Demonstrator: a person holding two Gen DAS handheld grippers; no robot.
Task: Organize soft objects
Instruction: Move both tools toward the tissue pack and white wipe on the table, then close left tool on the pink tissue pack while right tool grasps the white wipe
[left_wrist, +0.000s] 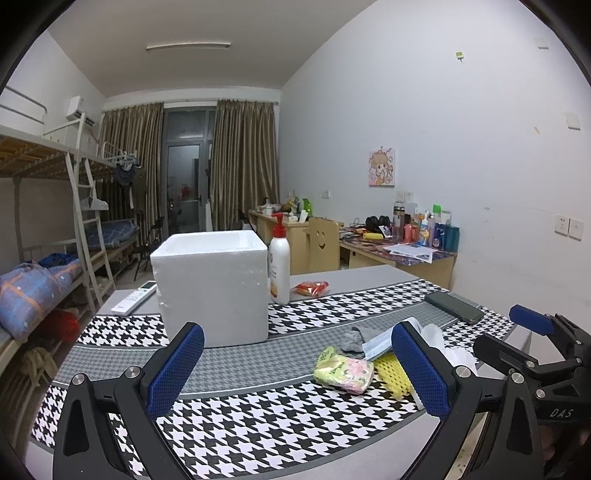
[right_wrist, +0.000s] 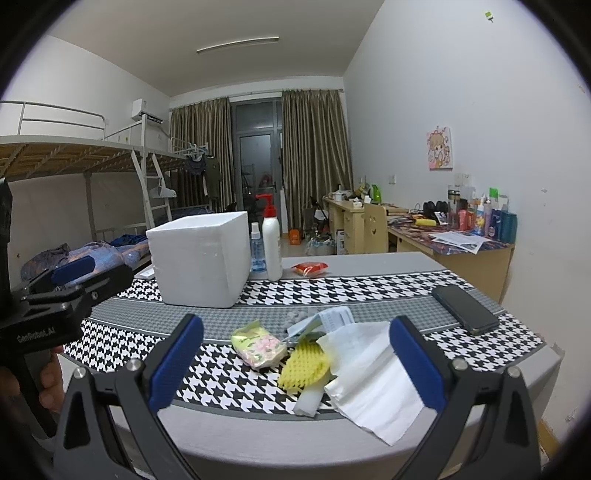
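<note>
Tissue pack (right_wrist: 258, 349), centre frame on counter (right_wrist: 258, 435): light, squashy, slippery wrap; grip across its middle. Left tool (left_wrist: 297, 363) and right tool (right_wrist: 295, 360): both apart, empty.

White foam box (left_wrist: 212, 286), black-and-white houndstooth cloth (left_wrist: 258, 417) (grey bands), yellow mesh sleeve (right_wrist: 304, 363).

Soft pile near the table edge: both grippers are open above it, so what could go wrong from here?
1. The white tissue sheet lies at the table edge; a sweeping grasp may push it off.
2. The yellow foam net is tucked partly under the tissue, so one pinch may lift both.
3. The phone lies close behind the pile; the right gripper could nudge it.
</note>
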